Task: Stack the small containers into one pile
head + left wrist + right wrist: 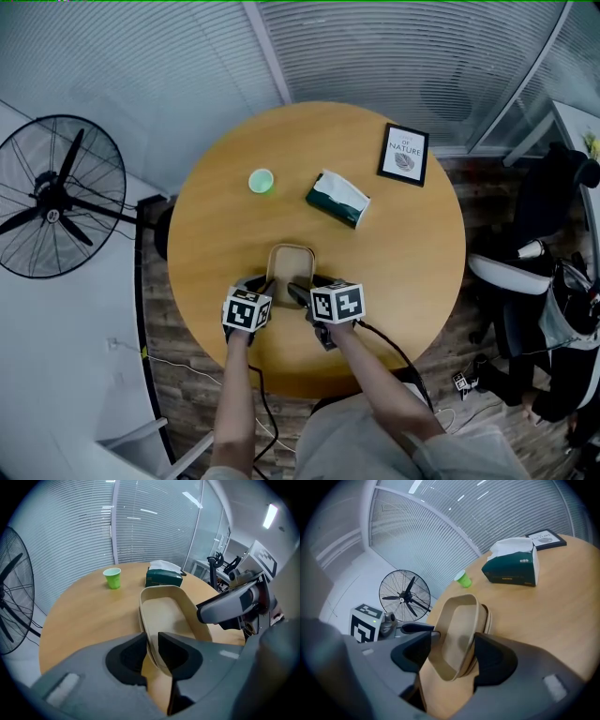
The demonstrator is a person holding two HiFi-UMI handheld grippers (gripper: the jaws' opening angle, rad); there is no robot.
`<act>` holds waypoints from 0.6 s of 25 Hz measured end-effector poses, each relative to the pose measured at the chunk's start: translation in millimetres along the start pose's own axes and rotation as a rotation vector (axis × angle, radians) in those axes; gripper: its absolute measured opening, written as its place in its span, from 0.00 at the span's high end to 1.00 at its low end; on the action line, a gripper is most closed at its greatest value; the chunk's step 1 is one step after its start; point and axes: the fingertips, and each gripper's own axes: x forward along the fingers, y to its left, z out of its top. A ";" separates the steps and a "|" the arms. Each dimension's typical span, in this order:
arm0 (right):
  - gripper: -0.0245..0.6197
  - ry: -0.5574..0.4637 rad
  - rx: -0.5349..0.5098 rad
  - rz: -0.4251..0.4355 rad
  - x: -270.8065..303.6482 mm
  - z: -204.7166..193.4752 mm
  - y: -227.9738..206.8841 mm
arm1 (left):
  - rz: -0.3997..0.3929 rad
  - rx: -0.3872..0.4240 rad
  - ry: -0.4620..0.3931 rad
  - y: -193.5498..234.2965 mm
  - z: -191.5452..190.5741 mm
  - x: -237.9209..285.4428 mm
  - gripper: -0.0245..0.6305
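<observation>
The stack of beige containers (pixel 291 266) is sitting at the near edge of the round table (pixel 412 272), directly in front of the person. Its near wall is being pinched by the left gripper (pixel 151 641), whose jaws are almost together on the rim. The right gripper (pixel 452 653) is straddling the stack with jaws wide apart, and nothing is being squeezed.

The step is judged to be the top piece being settled into the nest. It is probably best done with the left pinch being held steady while the right gripper is being drawn straight back, so the wall is not being dragged along. Extra rims are showing along one side in the right gripper view, so level seating is worth checking.

The top container is showing a bare, empty floor. The green cup (pixel 261 181) is standing well apart, its contents not being visible. White tissue is poking out of the tissue box (pixel 337 199).
</observation>
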 end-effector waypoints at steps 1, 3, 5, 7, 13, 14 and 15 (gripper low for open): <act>0.54 0.003 -0.007 -0.002 -0.2 0.0 -1.2 | 0.002 -0.002 0.003 0.6 -1.4 1.6 0.84; 0.53 0.005 -0.012 -0.003 -1.0 1.3 -3.4 | 0.011 -0.002 0.005 2.4 -2.8 4.2 0.84; 0.52 0.001 -0.014 -0.009 -3.5 3.5 -6.7 | 0.023 -0.006 -0.004 4.5 -2.0 4.3 0.84; 0.52 -0.006 -0.018 -0.020 -7.5 5.6 -9.8 | 0.034 -0.014 -0.020 6.4 -0.2 2.9 0.84; 0.52 -0.023 -0.034 -0.031 -18.2 7.7 -14.5 | 0.046 -0.025 -0.045 10.4 -0.9 -5.4 0.84; 0.52 -0.025 -0.038 -0.033 -20.4 7.7 -15.2 | 0.046 -0.023 -0.051 9.0 -0.9 -7.4 0.84; 0.52 -0.024 -0.048 -0.035 -23.0 7.2 -16.0 | 0.047 -0.021 -0.057 6.9 -1.2 -9.9 0.84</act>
